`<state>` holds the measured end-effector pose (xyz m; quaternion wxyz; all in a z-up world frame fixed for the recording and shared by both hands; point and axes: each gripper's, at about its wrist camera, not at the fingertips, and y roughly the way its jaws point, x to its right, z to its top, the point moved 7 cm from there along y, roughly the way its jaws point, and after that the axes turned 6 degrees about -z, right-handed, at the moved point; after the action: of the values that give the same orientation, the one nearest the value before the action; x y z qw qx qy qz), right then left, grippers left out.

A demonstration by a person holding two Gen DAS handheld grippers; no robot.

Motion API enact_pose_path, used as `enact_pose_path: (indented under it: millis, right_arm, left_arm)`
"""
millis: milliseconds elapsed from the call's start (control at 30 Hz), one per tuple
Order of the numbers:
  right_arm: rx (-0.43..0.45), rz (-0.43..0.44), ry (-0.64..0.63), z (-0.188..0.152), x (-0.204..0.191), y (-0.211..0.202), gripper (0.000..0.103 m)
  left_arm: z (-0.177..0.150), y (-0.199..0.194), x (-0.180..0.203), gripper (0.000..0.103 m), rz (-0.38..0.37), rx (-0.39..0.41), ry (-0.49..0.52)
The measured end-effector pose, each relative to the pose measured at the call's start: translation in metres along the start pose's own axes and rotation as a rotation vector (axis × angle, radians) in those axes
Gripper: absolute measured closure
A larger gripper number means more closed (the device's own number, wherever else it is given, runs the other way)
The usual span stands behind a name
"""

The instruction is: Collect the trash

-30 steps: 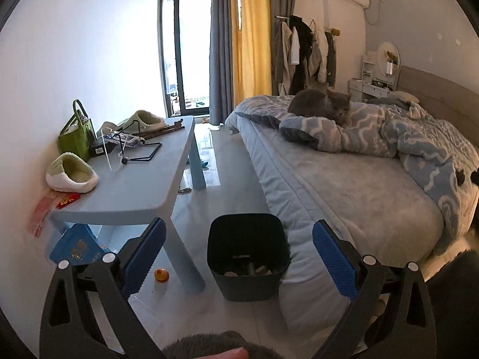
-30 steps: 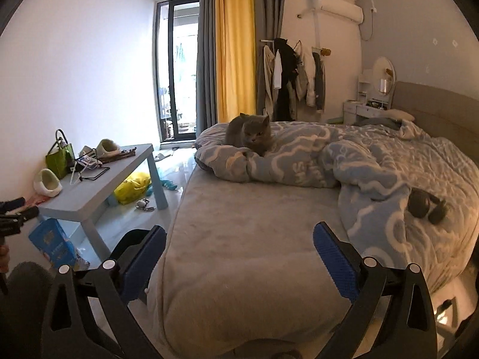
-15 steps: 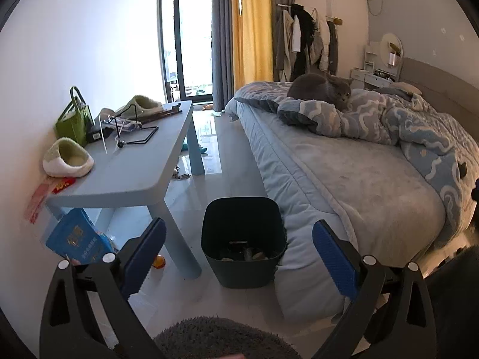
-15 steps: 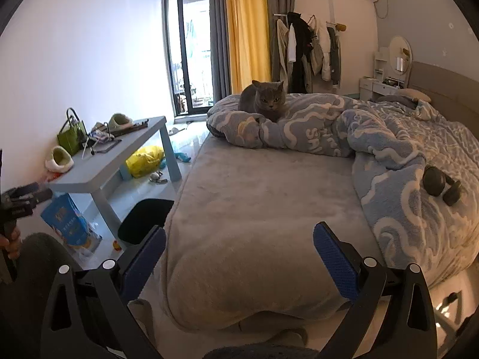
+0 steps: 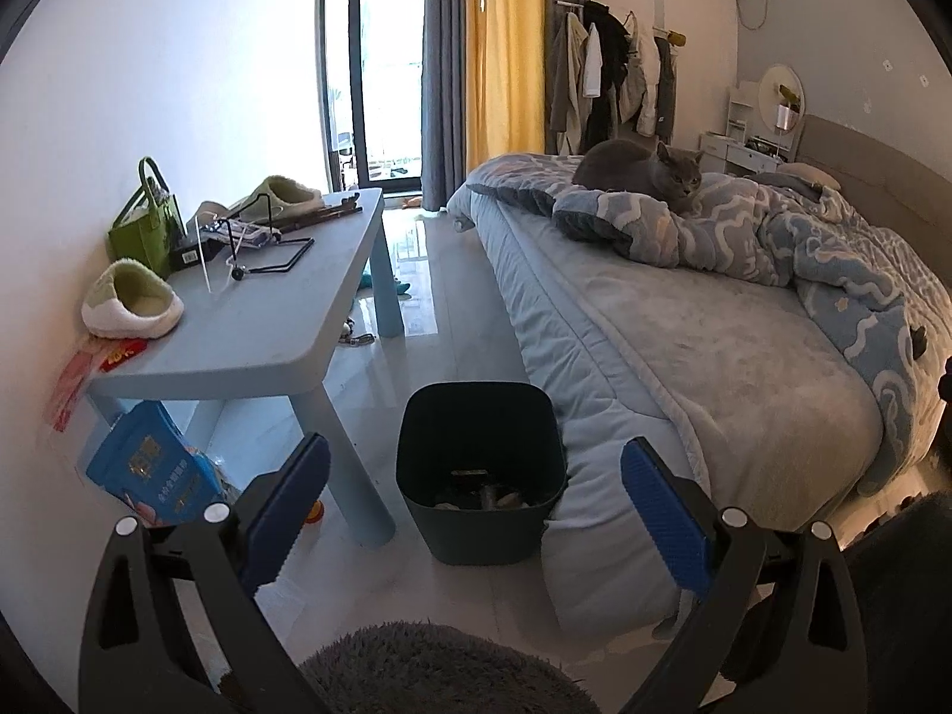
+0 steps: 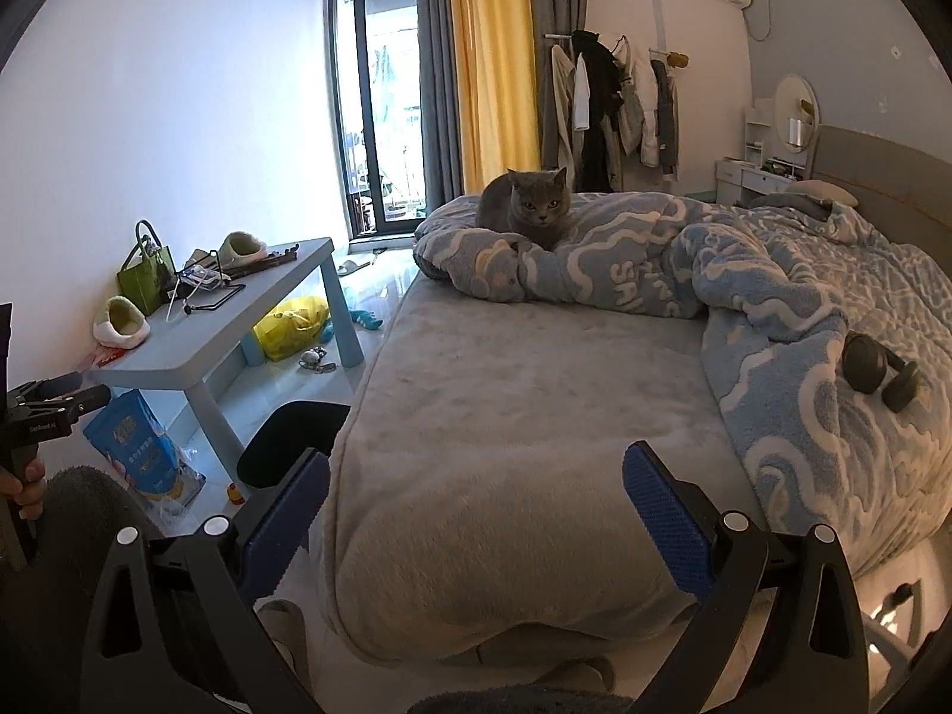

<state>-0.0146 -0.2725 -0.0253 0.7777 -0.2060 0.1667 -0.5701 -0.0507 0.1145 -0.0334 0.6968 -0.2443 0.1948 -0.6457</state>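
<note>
On the floor between the blue table (image 5: pixel 256 321) and the bed (image 5: pixel 684 345) stands the dark trash bin (image 5: pixel 482 476), with some scraps lying at its bottom. The left gripper (image 5: pixel 473 497) hangs above the floor and points toward this bin; its blue pads are wide apart and nothing is between them. The right gripper (image 6: pixel 476 506) points over the foot of the bed, also spread wide and empty. A grey cat (image 6: pixel 526 202) sits on the patterned blanket (image 6: pixel 744 297), and black headphones (image 6: pixel 880 369) lie on the blanket near the right side. Under the table there is a yellow bag (image 6: pixel 294 324), and a blue packet (image 5: pixel 152 470) leans beside the near table leg. Two slippers and a green bag (image 5: pixel 146 226) are on the table.
</note>
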Motion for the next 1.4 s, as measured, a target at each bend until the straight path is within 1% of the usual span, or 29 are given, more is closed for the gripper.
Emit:
enact_pose_path:
  millis: [200, 400, 1400]
  right_arm:
    - [-0.003, -0.008, -0.007, 0.0, -0.003, -0.001, 0.003]
    - [-0.004, -0.018, -0.016, -0.001, -0.008, -0.004, 0.003]
    - [-0.005, -0.019, -0.014, -0.001, -0.009, -0.004, 0.003]
  left_arm:
    - [0.0, 0.0, -0.003, 0.003, -0.009, 0.0, -0.022]
    - [0.0, -0.001, -0.004, 0.003, -0.004, 0.0, -0.022]
    - [-0.001, -0.001, -0.003, 0.003, -0.006, -0.008, -0.024]
